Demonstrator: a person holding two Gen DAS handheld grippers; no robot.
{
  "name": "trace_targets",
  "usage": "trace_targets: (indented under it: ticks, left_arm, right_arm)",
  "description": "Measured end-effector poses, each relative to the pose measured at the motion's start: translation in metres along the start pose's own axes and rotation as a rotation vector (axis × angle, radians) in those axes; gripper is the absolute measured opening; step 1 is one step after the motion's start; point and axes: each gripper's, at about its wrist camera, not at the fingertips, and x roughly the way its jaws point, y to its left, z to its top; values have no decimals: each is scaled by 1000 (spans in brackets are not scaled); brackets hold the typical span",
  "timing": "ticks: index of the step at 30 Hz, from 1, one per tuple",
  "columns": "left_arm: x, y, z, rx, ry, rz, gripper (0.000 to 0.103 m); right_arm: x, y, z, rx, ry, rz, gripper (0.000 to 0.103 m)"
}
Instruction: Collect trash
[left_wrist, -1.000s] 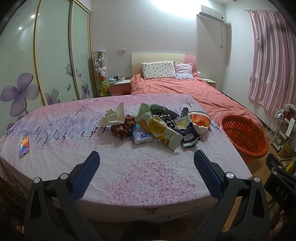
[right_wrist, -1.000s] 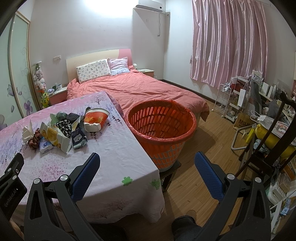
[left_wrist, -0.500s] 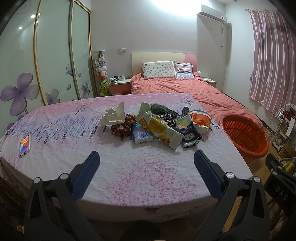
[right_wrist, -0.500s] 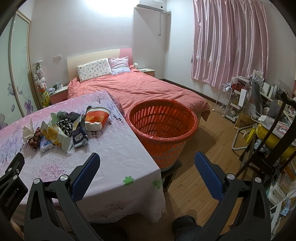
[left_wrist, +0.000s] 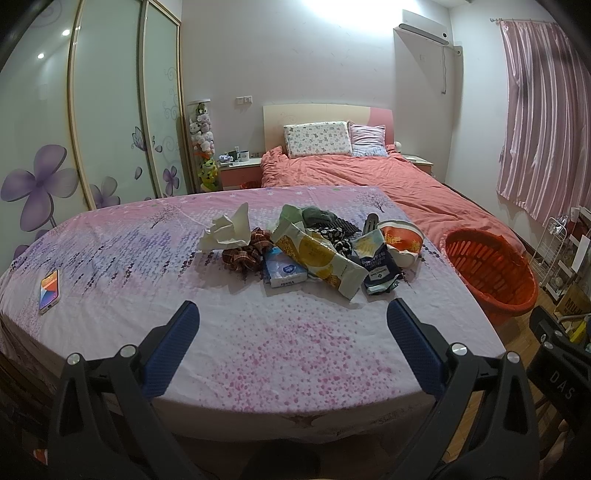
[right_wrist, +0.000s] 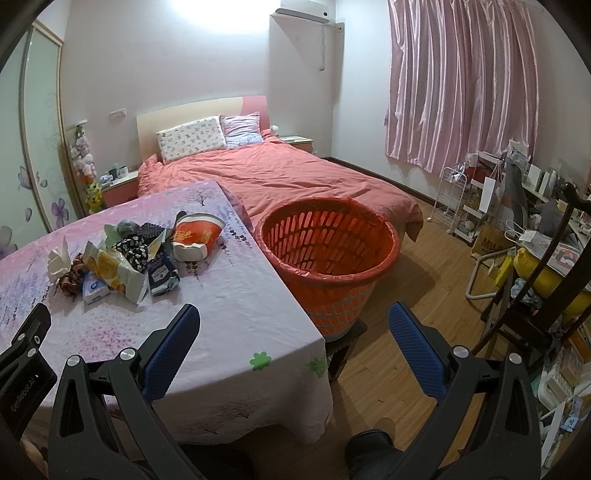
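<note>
A heap of trash lies on the pink floral table (left_wrist: 258, 343): a crumpled white tissue (left_wrist: 227, 230), a yellow snack wrapper (left_wrist: 319, 258), a blue tissue pack (left_wrist: 282, 267), a dark blue packet (left_wrist: 378, 266) and a red-and-white paper bowl (left_wrist: 400, 240). The heap also shows in the right wrist view (right_wrist: 129, 258). An orange basket (right_wrist: 327, 254) stands on a low stool at the table's right edge. My left gripper (left_wrist: 293, 317) is open and empty, short of the heap. My right gripper (right_wrist: 293, 319) is open and empty over the table's near right corner.
A phone (left_wrist: 49, 290) lies at the table's left edge. A bed with a salmon cover (right_wrist: 280, 177) stands behind the table. A dark chair (right_wrist: 535, 295), a white rack (right_wrist: 458, 199) and clutter fill the right side over wooden floor (right_wrist: 406, 295). Wardrobe doors (left_wrist: 110, 110) line the left.
Both views have shifted slightly, the table and basket sitting a touch lower and nearer. Both grippers stay open and nothing was picked up.
</note>
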Motion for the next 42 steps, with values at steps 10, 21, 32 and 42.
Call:
trace_targets:
  ticks: [10, 21, 32, 42]
  left_arm:
    - [3, 5, -5, 1, 1, -2, 99]
    - [28, 9, 8, 9, 13, -4, 97]
    - [103, 73, 42, -49, 81, 67, 95]
    - [167, 107, 81, -96, 120, 65, 94]
  right_arm:
    - [2, -3, 1, -3, 8, 17, 101]
    - [14, 4, 9, -16, -40, 22, 100]
    - [82, 29, 44, -2, -5, 186, 96]
    - [183, 71, 70, 23, 206, 287, 84]
